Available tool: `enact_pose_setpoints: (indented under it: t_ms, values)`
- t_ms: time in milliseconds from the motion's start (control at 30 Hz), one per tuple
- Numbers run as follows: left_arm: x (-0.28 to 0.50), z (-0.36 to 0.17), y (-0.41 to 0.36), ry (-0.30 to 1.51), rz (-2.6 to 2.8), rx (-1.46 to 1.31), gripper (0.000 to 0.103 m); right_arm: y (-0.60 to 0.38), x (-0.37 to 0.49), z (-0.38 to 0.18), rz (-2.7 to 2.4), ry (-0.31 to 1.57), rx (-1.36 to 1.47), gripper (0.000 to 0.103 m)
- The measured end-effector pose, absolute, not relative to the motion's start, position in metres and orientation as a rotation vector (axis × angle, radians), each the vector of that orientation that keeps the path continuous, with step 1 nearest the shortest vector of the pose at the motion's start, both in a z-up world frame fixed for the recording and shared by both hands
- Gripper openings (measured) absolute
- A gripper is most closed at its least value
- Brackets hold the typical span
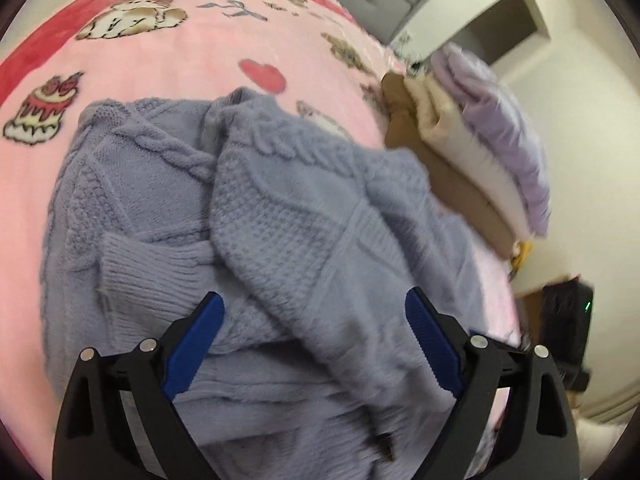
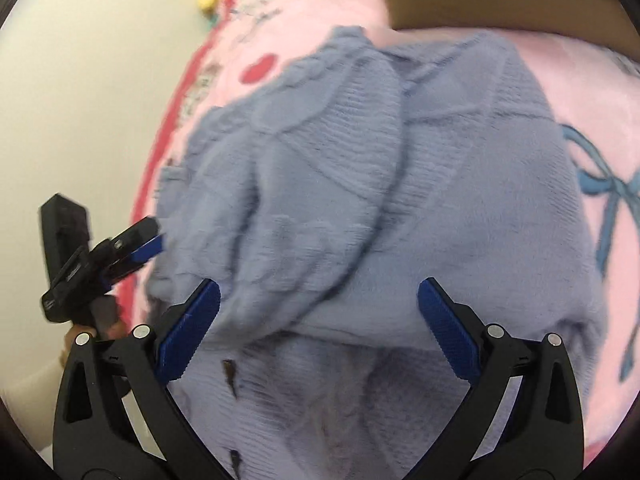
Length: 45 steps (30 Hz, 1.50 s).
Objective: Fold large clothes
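a lavender-blue cable-knit sweater (image 1: 256, 208) lies partly folded on a pink blanket (image 1: 160, 72) printed with cakes, hearts and bows, its sleeves laid in over the body and one ribbed cuff (image 1: 152, 264) showing on the left of the left wrist view. the left gripper (image 1: 316, 344) hangs above the sweater's near part with its jaws spread wide; the knit fills the gap between the blue pads (image 1: 196, 340), but the pads do not press on it and nothing is clamped. the right gripper (image 2: 320, 328) is likewise spread wide over the same sweater (image 2: 380, 184), the folded edge lying across the space between its pads (image 2: 188, 328), apparently untouched, though this view is blurred. in the right wrist view the left gripper (image 2: 144, 244) shows at the blanket's red edge, held by a hand (image 2: 100, 320). beyond the sweater, a stack of folded clothes (image 1: 472, 152) in tan, cream and lilac sits near the blanket's far side.
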<state>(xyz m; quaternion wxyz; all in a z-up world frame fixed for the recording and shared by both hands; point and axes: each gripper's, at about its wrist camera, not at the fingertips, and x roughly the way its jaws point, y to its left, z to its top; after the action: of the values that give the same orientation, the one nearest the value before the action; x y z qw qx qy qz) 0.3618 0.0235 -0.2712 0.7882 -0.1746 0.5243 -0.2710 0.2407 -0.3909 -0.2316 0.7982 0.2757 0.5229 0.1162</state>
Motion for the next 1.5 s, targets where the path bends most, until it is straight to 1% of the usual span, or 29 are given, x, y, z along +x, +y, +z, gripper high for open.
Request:
enact_pose_setpoints:
  t_ms: [167,200,233,267,300,333,367,400,467,533,667,700,800,900,1000,1033,1067,1100,1133,1167,1200,1267,1367,1433,1500]
  values:
    - [0.352,-0.275,0.016,1.162,-0.629,-0.469,0.088,-0.374,0.246,-0.232,0.293,1.131,0.599,0.095]
    - [0.349,-0.28,0.012,1.18,-0.634,-0.47,0.08,-0.371,0.247,-0.234,0.301,1.126,0.597,0.094]
    - [0.348,-0.284,0.009,1.194,-0.639,-0.472,0.071,-0.369,0.248,-0.234,0.304,1.128,0.597,0.089]
    - [0.348,-0.29,0.006,1.211,-0.642,-0.482,0.051,-0.366,0.25,-0.237,0.312,1.135,0.607,0.082]
    - [0.348,-0.293,0.004,1.222,-0.642,-0.496,0.039,-0.365,0.251,-0.242,0.325,1.14,0.629,0.08]
    - [0.348,-0.296,0.002,1.224,-0.633,-0.509,0.037,-0.364,0.251,-0.244,0.333,1.145,0.638,0.073]
    - [0.348,-0.298,0.002,1.218,-0.621,-0.516,0.03,-0.363,0.251,-0.246,0.345,1.147,0.644,0.062]
    - [0.348,-0.298,0.002,1.207,-0.608,-0.535,0.021,-0.362,0.252,-0.247,0.351,1.148,0.645,0.059]
    - [0.347,-0.295,0.005,1.173,-0.587,-0.563,0.015,-0.361,0.252,-0.246,0.341,1.146,0.65,0.049]
    - [0.346,-0.287,0.011,1.124,-0.574,-0.566,0.012,-0.359,0.251,-0.242,0.366,1.137,0.673,0.044]
    - [0.353,-0.266,0.026,1.073,-0.591,-0.562,0.011,-0.335,0.247,-0.227,0.432,1.14,0.583,0.044]
    - [0.354,-0.263,0.029,1.069,-0.604,-0.552,0.008,-0.33,0.247,-0.225,0.438,1.141,0.573,0.044]
    - [0.357,-0.265,0.035,1.105,-0.642,-0.532,0.007,-0.317,0.245,-0.221,0.415,1.154,0.505,0.044]
    - [0.353,-0.297,0.031,1.24,-0.62,-0.452,0.008,-0.308,0.246,-0.237,0.37,1.242,0.404,0.043]
    - [0.348,-0.316,0.037,1.248,-0.618,-0.526,0.009,-0.31,0.248,-0.241,0.378,1.267,0.425,0.043]
    - [0.348,-0.317,0.038,1.244,-0.619,-0.541,0.009,-0.311,0.25,-0.24,0.39,1.26,0.443,0.046]
    - [0.348,-0.316,0.038,1.244,-0.621,-0.555,0.012,-0.315,0.251,-0.236,0.41,1.247,0.478,0.053]
    - [0.348,-0.313,0.042,1.24,-0.621,-0.576,0.018,-0.322,0.25,-0.231,0.424,1.225,0.511,0.055]
    - [0.347,-0.309,0.044,1.235,-0.618,-0.579,0.022,-0.33,0.248,-0.225,0.429,1.196,0.544,0.064]
    - [0.346,-0.302,0.046,1.23,-0.618,-0.566,0.034,-0.34,0.246,-0.217,0.423,1.162,0.577,0.077]
    - [0.345,-0.295,0.047,1.219,-0.615,-0.534,0.05,-0.351,0.245,-0.209,0.413,1.116,0.602,0.079]
    - [0.342,-0.277,0.049,1.175,-0.621,-0.457,0.06,-0.367,0.248,-0.202,0.404,1.069,0.62,0.079]
    - [0.344,-0.254,0.048,1.104,-0.639,-0.407,0.062,-0.392,0.256,-0.2,0.36,1.033,0.618,0.08]
    - [0.347,-0.244,0.046,1.067,-0.653,-0.403,0.063,-0.408,0.262,-0.204,0.341,1.017,0.671,0.08]
    - [0.354,-0.24,0.038,1.056,-0.681,-0.383,0.066,-0.417,0.269,-0.209,0.304,1.015,0.659,0.079]
